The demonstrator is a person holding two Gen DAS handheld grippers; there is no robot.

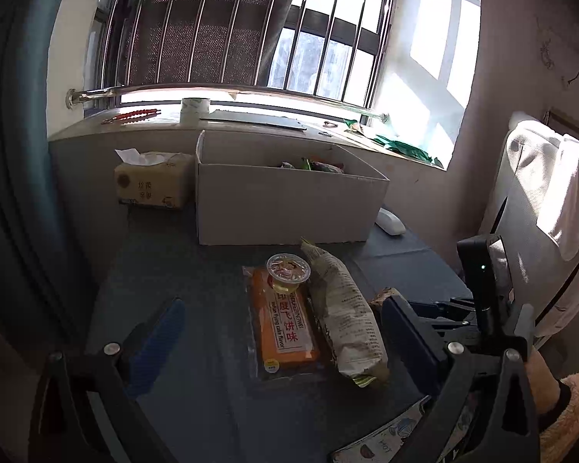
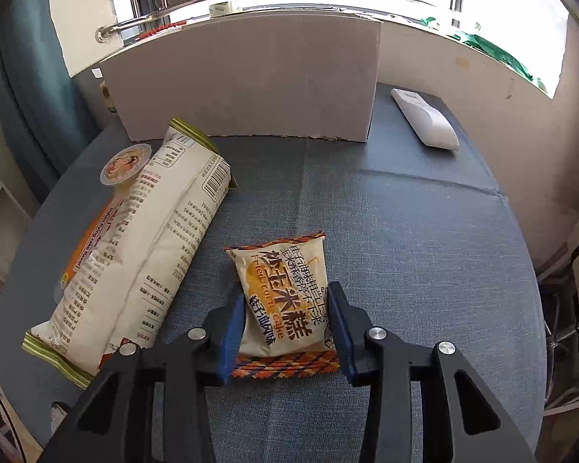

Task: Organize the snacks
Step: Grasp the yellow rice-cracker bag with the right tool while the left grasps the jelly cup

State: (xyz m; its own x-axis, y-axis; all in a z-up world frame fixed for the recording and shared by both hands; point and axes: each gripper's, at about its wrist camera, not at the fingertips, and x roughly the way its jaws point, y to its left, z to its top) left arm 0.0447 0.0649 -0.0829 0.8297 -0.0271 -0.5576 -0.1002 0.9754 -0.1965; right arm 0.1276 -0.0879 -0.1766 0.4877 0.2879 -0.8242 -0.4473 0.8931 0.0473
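Note:
A small fried corn cake packet (image 2: 285,301) lies on the blue-grey tabletop (image 2: 405,250), and my right gripper (image 2: 285,308) is shut on it, a blue pad pressing each side. To its left lies a long white snack bag (image 2: 143,254) beside an orange flat-cake packet (image 2: 85,243) with a clear jelly cup (image 2: 125,164) on its far end. In the left wrist view my left gripper (image 1: 283,305) stands open above the orange packet (image 1: 285,328), with the jelly cup (image 1: 288,272) and the white bag (image 1: 347,312) ahead of it. An open cardboard box (image 1: 289,208) behind them holds some wrappers.
The box (image 2: 243,77) stands against the window sill. A tissue pack (image 1: 150,185) sits left of it and a white remote (image 2: 424,119) right of it. A person's fluffy sleeve (image 1: 571,416) shows at the lower right. Window bars and a curtain lie beyond.

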